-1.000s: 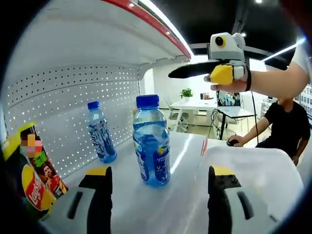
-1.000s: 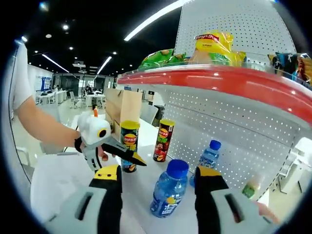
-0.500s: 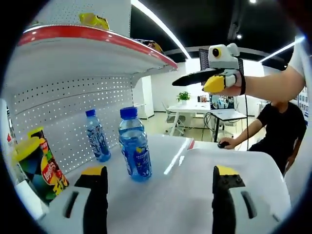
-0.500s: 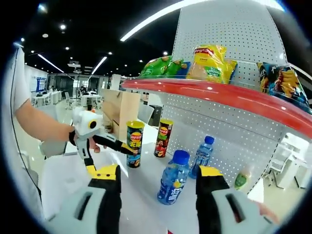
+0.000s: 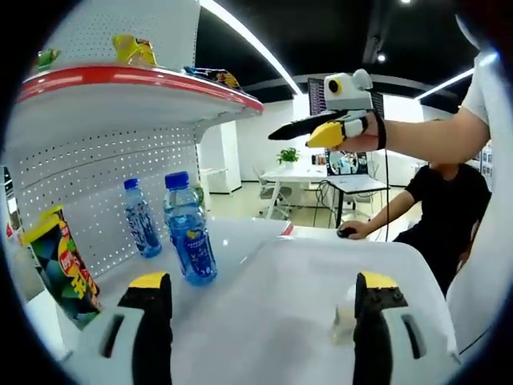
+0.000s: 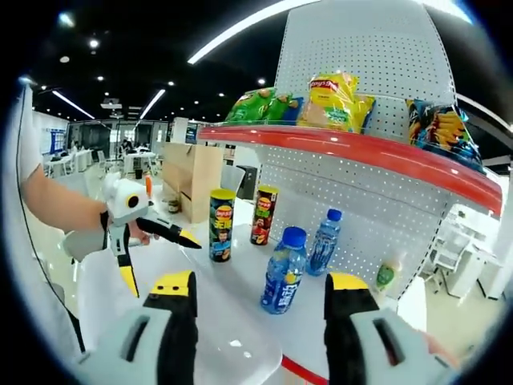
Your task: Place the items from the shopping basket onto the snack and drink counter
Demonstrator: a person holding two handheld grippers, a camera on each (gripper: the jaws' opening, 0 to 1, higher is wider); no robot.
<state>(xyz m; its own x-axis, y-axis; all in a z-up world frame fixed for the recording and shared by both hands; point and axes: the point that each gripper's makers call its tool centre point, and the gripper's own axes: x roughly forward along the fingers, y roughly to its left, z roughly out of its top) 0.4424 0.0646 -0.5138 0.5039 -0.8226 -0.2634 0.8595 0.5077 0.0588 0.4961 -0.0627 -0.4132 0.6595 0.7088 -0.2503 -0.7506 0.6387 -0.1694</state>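
Counter [image 6: 240, 309]: two blue bottles [image 6: 282, 270] and two chip cans [image 6: 220, 224] along the pegboard edge. Left gripper [image 5: 260, 325] and right gripper [image 6: 260, 321] (jaws apart, nothing held).

On the table [image 6: 240, 321] I see two bottles side by side: front bottle [image 6: 282, 270], rear bottle [image 6: 323, 241] nearer the pegboard. Two cans [image 6: 220, 224] stand left. Snack bags [image 6: 337, 100] on the shelf above.

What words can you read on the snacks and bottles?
"Lay's": the round logo on the yellow chip bag on the top shelf, just readable.
Chip cans: logo too blurred to read.
Blue bottles: label print too small to read.
Other bags: unreadable.
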